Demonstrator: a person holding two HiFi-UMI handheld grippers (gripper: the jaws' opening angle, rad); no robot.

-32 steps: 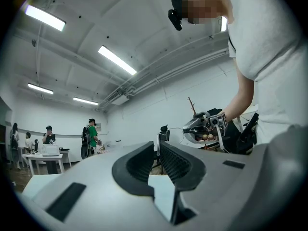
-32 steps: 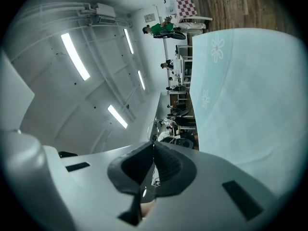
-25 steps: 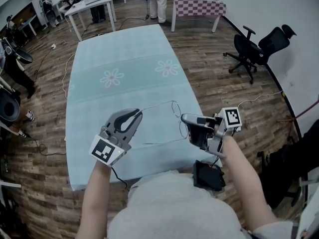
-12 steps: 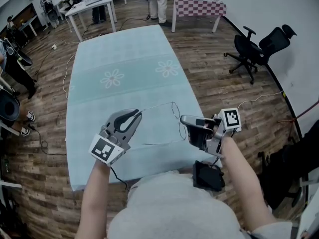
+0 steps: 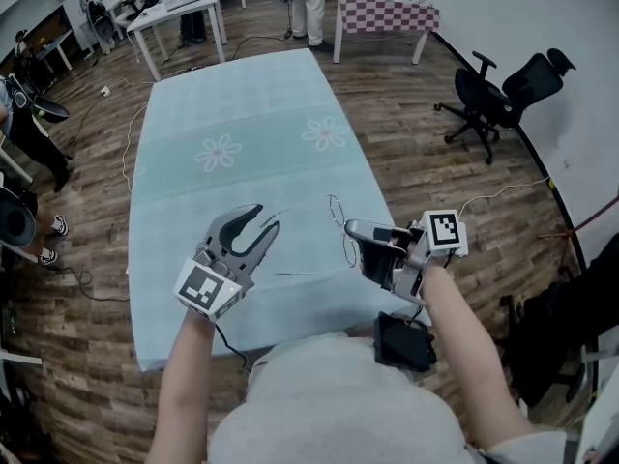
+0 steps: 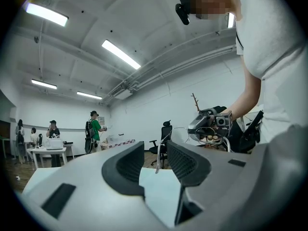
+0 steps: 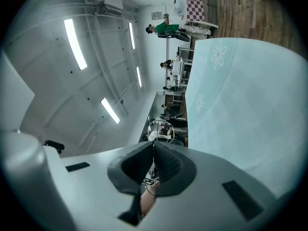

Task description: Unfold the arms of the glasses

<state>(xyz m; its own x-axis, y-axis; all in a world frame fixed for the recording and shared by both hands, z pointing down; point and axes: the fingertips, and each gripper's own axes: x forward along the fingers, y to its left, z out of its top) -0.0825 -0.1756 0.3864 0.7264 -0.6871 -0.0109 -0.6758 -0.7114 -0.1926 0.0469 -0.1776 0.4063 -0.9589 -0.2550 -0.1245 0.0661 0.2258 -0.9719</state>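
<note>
Your left gripper (image 5: 265, 217) is released: its 2 dark jaws have just been opening and now stand wide apart. In the left gripper view (image 6: 155, 148) the tip of 1 thin wire arm (image 6: 158, 159) stands in the gap between the pads, and neither pad presses on it.

Your right gripper (image 5: 352, 230) is clenched on the thin wire-rimmed glasses with clear lenses (image 5: 337, 211). In the right gripper view (image 7: 153, 146) its 2 pads meet on the frame, and 1 round lens (image 7: 161, 128) shows just past the jaw tips.

In the head view the glasses hang between the 2 grippers, over the near part of the long table with the pale teal cloth printed with white flowers (image 5: 242, 114). The 2 lenses sit just beside the right gripper's jaw tips. The upper arm (image 5: 300, 205) runs from the lenses to the left gripper's open jaws. The lower arm (image 5: 309, 272) also runs leftward and ends near the left gripper's body. Both arms stand out from the frame. I cannot tell whether the glasses touch the cloth.
</note>
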